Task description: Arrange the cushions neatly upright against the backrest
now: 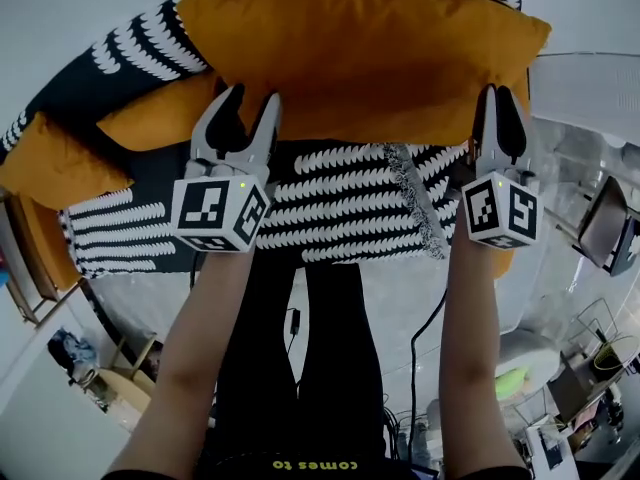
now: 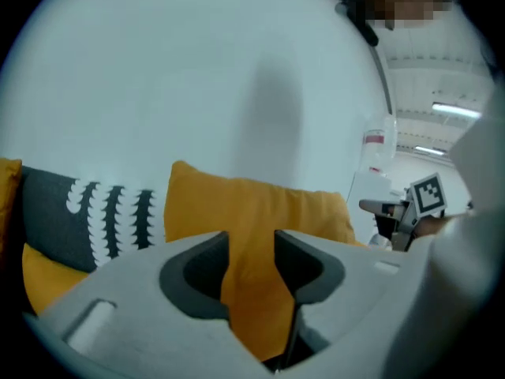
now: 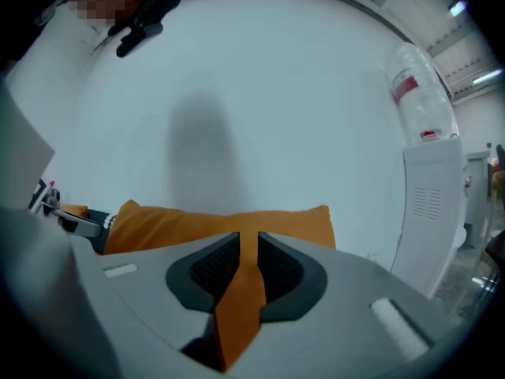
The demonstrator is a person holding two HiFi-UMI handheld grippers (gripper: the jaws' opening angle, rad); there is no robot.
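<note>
The big orange cushion (image 1: 370,48) stands at twelve o'clock, behind the patterned seat (image 1: 340,213). The left gripper (image 1: 252,96) gapes wide and the right gripper (image 1: 499,93) is barely apart. Both sit at its lower edge, clamping nothing. Unsupported, the cushion may slump forward, or a jaw could snag its fabric.

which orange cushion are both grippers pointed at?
The big orange cushion standing upright at centre; the smaller orange cushion and the far-left orange cushion lie low off to its left.

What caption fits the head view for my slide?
Left gripper, jaws wide, and right gripper, jaws barely apart, at the lower edge of the large orange cushion on the patterned seat.
</note>
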